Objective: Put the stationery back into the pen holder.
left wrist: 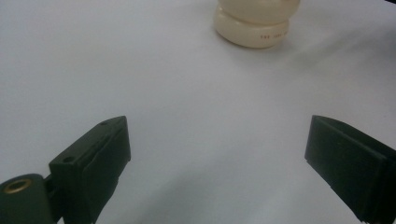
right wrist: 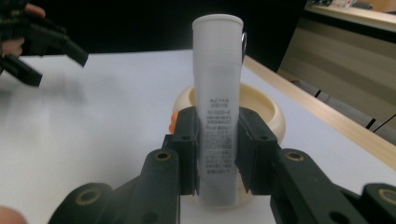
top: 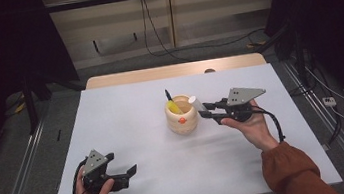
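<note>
High view: white table (top: 129, 133), cream pot (top: 182, 117) near centre w/ a yellow item (top: 175, 107) and dark pen (top: 167, 95) standing in it. Right gripper (top: 205, 110) pinches a white tube (top: 196, 104) at the pot's right rim; left gripper (top: 129, 176) rests well apart at front left, jaws spread, empty. Left gripper view: matte black jaws wide over bare table; pot's rounded, glossy base (left wrist: 252, 29) ahead. Right gripper view: jaws pressed on a smooth cylindrical tube (right wrist: 218, 84), flat cap, small print, pot's round rim (right wrist: 273, 112) behind. Likely step: seat tube in pot; keep it upright, centre over opening, lower clear of pen before letting go.
</note>
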Demonstrator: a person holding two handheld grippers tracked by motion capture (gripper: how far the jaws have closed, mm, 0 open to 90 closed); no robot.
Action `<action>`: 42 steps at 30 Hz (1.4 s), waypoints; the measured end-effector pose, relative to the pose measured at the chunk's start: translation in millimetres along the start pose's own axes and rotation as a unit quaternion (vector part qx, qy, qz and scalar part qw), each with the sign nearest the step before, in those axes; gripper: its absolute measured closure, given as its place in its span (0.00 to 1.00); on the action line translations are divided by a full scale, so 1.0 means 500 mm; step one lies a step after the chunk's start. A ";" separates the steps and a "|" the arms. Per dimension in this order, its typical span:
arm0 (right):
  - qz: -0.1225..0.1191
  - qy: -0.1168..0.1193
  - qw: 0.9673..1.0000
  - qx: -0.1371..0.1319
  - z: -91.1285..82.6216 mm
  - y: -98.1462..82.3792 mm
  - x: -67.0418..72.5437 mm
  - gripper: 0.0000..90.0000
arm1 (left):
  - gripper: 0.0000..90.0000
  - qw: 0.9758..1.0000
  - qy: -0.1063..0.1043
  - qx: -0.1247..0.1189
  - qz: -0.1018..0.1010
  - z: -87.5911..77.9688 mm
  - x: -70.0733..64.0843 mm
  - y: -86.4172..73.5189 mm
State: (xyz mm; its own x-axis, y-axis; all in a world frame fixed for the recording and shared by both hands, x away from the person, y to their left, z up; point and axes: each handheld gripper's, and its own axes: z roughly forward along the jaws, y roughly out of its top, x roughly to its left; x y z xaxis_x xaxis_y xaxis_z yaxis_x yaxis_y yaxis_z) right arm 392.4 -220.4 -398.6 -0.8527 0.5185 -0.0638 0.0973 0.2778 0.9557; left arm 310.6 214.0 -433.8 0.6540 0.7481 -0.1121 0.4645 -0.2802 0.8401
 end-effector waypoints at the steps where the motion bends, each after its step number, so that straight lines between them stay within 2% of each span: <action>1: 0.002 -0.005 1.000 -0.003 0.001 0.002 -0.001 0.78 | 0.08 1.000 0.001 0.002 0.001 0.000 0.000 0.000; 3: 0.015 -0.016 1.000 -0.013 0.003 0.004 -0.003 0.78 | 0.08 1.000 0.001 0.002 0.001 -0.001 0.000 0.000; 5: 0.018 -0.027 0.999 -0.016 0.006 0.007 -0.007 0.78 | 0.08 1.000 0.000 0.000 0.000 0.000 0.001 0.000; 13: 0.011 -0.030 0.999 -0.041 0.023 0.037 -0.009 0.78 | 0.08 1.000 0.001 0.003 0.003 -0.001 0.000 0.001; 20: 0.011 -0.042 0.997 -0.068 0.043 0.056 -0.009 0.78 | 0.08 1.000 0.000 0.002 0.002 -0.001 0.000 0.000; 23: 0.003 -0.054 0.996 -0.068 0.052 0.055 -0.011 0.78 | 0.08 1.000 0.000 0.001 0.002 -0.002 0.000 0.000; 33: 0.039 -0.064 0.993 -0.086 0.087 0.053 -0.023 0.78 | 0.08 1.000 0.000 0.002 0.003 -0.001 0.000 0.001; 42: 0.059 -0.065 0.993 -0.077 0.122 0.040 -0.035 0.78 | 0.08 1.000 -0.002 0.002 0.003 -0.002 0.000 0.000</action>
State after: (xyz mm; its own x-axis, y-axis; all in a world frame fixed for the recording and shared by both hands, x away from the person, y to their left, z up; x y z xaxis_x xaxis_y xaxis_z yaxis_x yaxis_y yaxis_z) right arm 440.6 -174.6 -396.0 -0.7654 0.6431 0.0235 0.1034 0.0869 0.9908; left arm 310.3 214.6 -433.3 0.6586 0.7445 -0.1093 0.4629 -0.2863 0.8389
